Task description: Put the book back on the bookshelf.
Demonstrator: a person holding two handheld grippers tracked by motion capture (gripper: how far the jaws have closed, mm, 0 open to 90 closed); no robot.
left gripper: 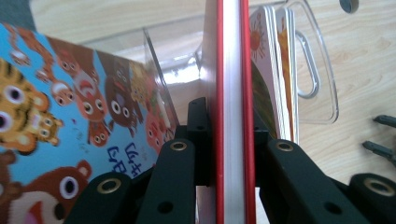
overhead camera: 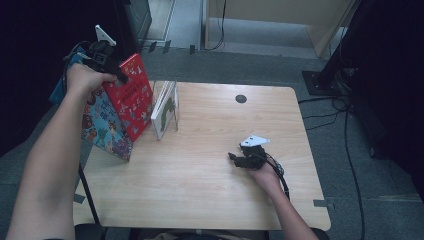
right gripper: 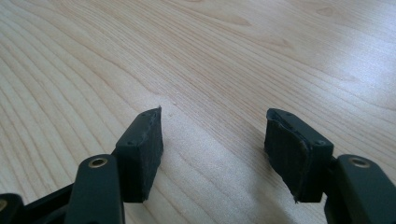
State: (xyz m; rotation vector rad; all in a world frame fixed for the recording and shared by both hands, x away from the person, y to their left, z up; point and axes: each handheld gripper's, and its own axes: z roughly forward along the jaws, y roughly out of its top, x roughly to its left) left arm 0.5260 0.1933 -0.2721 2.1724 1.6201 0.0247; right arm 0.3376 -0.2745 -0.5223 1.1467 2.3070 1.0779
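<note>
Two handheld grippers are at work over a pale wooden table (overhead camera: 210, 175). The left gripper (overhead camera: 116, 74), raised at the table's far left corner, has its black jaws clamped on the upper edge of a thin red hardcover picture book (overhead camera: 131, 95); in the left gripper view the book's white page edge (left gripper: 232, 112), framed by two red covers, runs straight up between the two pads, which press flat against the covers on either side. The book stands tilted, its lower edge down near the tabletop and its top leaning toward the hand that holds the gripper.

Just behind the red book on the side away from the table's middle lies a blue picture book with cartoon tigers and bears (left gripper: 70, 121), leaning at the same slant and partly covered by the red one (overhead camera: 107, 127). On the other side of the clamped jaws, close by, stands a clear acrylic book holder (left gripper: 322, 79) with a few thin white-edged board books (left gripper: 273, 70) upright in it; in the high view this holder (overhead camera: 167, 111) sits just beside the red book's lower corner.

The right gripper (overhead camera: 235, 159) rests low on the table, well apart from the books, toward the near right. Its jaws (right gripper: 214, 149) stand wide with nothing but bare wood grain between the worn black pads.
</note>
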